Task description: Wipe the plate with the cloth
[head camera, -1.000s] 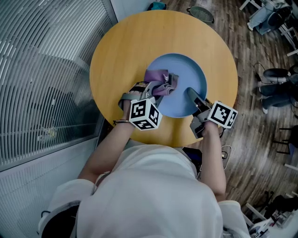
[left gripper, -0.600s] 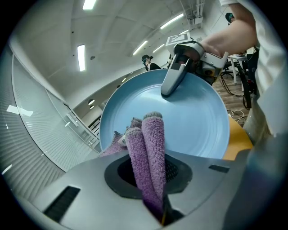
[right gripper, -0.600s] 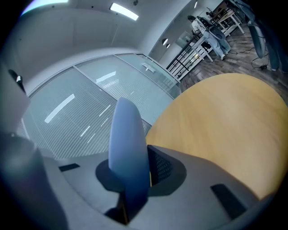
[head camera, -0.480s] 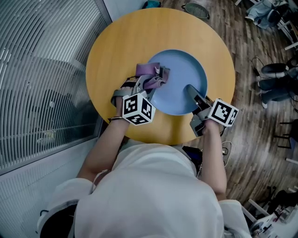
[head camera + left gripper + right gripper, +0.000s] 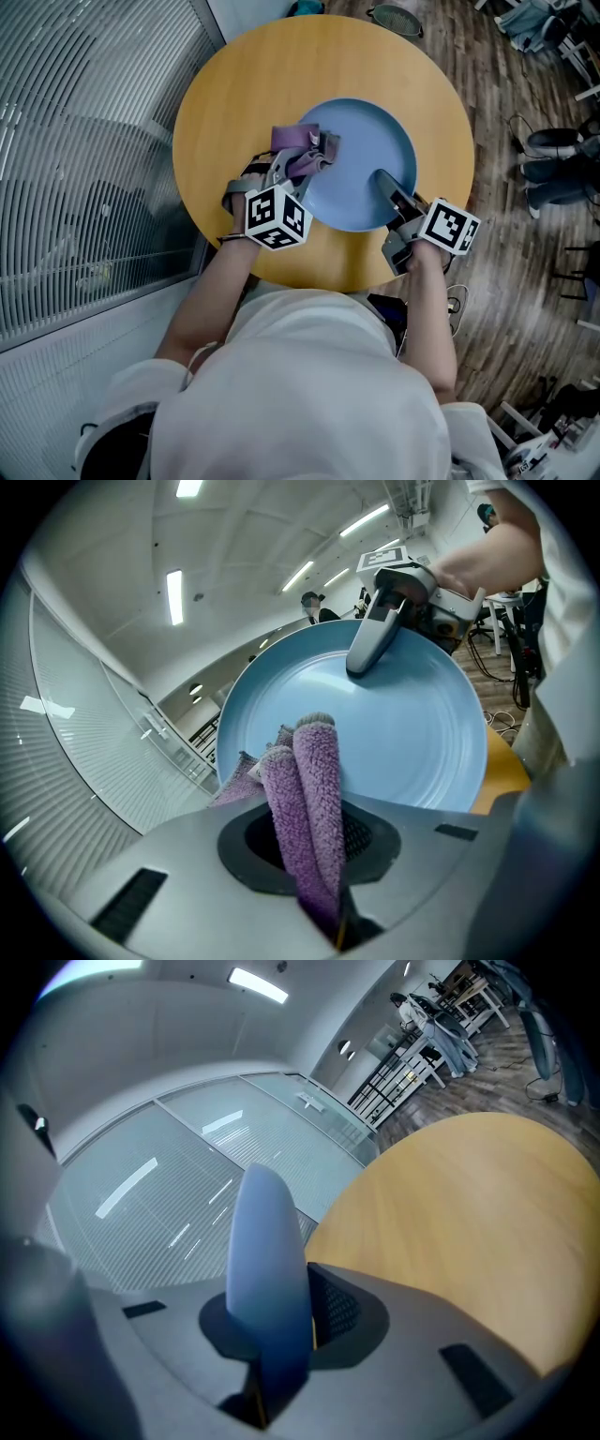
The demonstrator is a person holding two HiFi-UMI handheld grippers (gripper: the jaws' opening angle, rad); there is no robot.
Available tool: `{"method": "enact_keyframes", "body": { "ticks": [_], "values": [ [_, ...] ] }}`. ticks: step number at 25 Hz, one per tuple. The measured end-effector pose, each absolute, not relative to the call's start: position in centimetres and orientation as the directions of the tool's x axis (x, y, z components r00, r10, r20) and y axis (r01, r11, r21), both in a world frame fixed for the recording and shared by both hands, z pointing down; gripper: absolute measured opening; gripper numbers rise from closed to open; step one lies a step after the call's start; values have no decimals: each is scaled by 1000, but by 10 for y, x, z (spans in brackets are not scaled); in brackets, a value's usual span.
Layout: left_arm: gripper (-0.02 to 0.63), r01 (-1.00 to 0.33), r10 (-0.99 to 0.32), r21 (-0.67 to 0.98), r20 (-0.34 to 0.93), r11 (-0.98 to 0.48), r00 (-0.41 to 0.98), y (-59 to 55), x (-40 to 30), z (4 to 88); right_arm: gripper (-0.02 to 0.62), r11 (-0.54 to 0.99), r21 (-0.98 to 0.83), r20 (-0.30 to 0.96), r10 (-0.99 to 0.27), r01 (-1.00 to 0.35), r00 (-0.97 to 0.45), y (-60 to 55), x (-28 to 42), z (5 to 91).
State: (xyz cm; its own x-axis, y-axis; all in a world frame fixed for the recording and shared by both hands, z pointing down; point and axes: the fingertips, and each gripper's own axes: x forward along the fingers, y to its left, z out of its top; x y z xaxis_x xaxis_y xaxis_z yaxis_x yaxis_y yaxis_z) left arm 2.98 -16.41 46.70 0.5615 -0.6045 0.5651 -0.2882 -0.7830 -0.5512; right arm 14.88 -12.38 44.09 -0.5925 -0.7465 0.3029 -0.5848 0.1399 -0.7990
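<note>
Our left tool [image 5: 302, 169] is clamped on a folded purple terry cloth [image 5: 307, 780], whose free end lies on the left part of the blue plate [image 5: 366, 150] on the round wooden counter [image 5: 281, 66]. Our right tool [image 5: 387, 190] pinches the plate's near rim. We judge the cloth soft and limp, so a bunched grip suits it. The plate looks stiff and smooth, likely to slide unless its rim is held.

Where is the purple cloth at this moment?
In the head view the purple cloth lies over the left rim of the blue plate, clamped in the left gripper; the right gripper pinches the plate's opposite rim.
</note>
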Motion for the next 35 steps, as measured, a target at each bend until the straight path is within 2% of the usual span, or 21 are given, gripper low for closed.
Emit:
{"method": "enact_keyframes", "body": {
  "ticks": [6, 15, 35],
  "values": [
    [52, -280, -602, -553, 572, -785, 557, -166, 27, 465, 61, 171, -807, 274, -740, -566, -614, -128, 141, 433],
    [52, -269, -594, -552, 578, -790, 559, -164, 30, 468, 61, 146, -791, 311, -739, -594, -597, -128, 141, 439],
    [52, -178, -496, -525, 562, -833, 662, -125, 76, 456, 60, 157, -775, 300, -762, -613, -574, -136, 129, 437]
  ]
}}
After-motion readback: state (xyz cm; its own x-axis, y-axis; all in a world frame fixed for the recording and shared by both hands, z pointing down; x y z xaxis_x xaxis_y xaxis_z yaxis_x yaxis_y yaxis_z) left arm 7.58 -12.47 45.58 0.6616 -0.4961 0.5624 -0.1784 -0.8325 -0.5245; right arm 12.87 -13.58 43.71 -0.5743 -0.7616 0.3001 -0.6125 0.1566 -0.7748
